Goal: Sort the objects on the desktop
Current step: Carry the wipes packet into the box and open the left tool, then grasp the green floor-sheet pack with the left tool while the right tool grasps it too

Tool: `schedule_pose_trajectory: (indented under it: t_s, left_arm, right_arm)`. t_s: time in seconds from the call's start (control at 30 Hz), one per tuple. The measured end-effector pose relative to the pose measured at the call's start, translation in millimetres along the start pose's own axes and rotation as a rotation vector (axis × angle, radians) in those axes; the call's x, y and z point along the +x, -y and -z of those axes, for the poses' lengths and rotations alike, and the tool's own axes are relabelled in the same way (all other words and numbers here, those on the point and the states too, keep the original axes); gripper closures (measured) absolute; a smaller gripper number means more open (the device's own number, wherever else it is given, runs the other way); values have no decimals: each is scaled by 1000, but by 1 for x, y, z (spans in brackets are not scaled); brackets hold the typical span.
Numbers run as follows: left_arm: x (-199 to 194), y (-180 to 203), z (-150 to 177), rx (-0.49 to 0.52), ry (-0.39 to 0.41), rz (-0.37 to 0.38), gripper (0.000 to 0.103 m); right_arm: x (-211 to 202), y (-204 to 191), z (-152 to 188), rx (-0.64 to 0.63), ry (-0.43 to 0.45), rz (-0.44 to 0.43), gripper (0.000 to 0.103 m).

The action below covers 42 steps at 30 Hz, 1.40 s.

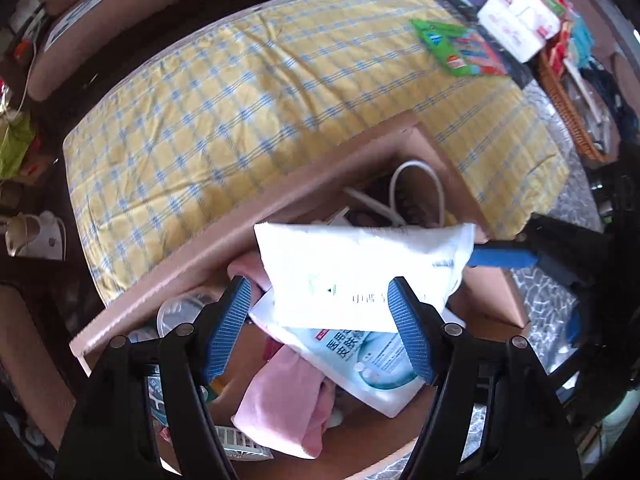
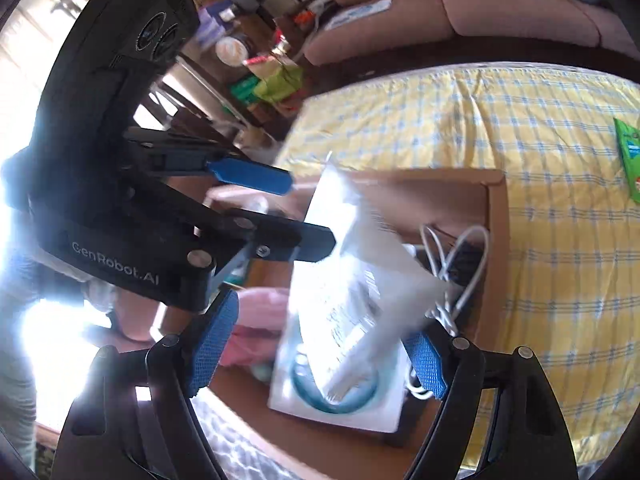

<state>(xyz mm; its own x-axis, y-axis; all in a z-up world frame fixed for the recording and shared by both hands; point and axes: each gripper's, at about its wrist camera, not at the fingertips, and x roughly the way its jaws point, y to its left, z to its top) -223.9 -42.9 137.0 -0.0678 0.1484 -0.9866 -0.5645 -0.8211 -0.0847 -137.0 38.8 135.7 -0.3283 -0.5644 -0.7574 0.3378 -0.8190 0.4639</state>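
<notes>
An open cardboard box stands on a yellow checked tablecloth. A white packet hangs tilted and blurred just above the box's contents. My left gripper points down over it, open, and its left pad is clear of the packet. My right gripper is open around the packet's lower end, and one of its blue fingers shows by the packet's right corner. In the box lie a teal-printed packet, a pink cloth and a white cable.
A green packet lies on the cloth's far right part. White boxes and a wicker basket crowd the right edge. A pink sofa runs behind the table. A clear plastic container sits in the box's left end.
</notes>
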Motion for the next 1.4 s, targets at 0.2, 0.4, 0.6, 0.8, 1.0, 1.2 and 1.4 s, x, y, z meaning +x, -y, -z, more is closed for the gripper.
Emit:
schedule_pose_trajectory:
  t_s: [0.2,0.4,0.6,0.8,1.0,1.2,1.4]
  left_arm:
    - [-28,6,32,-27,128,94,0]
    - [-61,25,43,-21,216,96,0]
    - [-76,61,25,3,241,175,0]
    - [-63,97,-26,-49,258,325,0]
    - [-8,135,-109,-122,283,344,0]
    - [69,160,-195,-194,251,329,7]
    - [133,165,-255,-229,232,289,16]
  right_arm:
    - [-31,-4,15,-98,31,213,17]
    - [-65,-7,15,-130,99,201,0]
    - [-93,3,34,-103,117,181,0]
    - [-140,84,53,59,169,177,0]
    - [-197,200,52,186,256,291,0]
    - [-220,301,18,224,278,401,0]
    - [-203,390,-14,293,294,384,1]
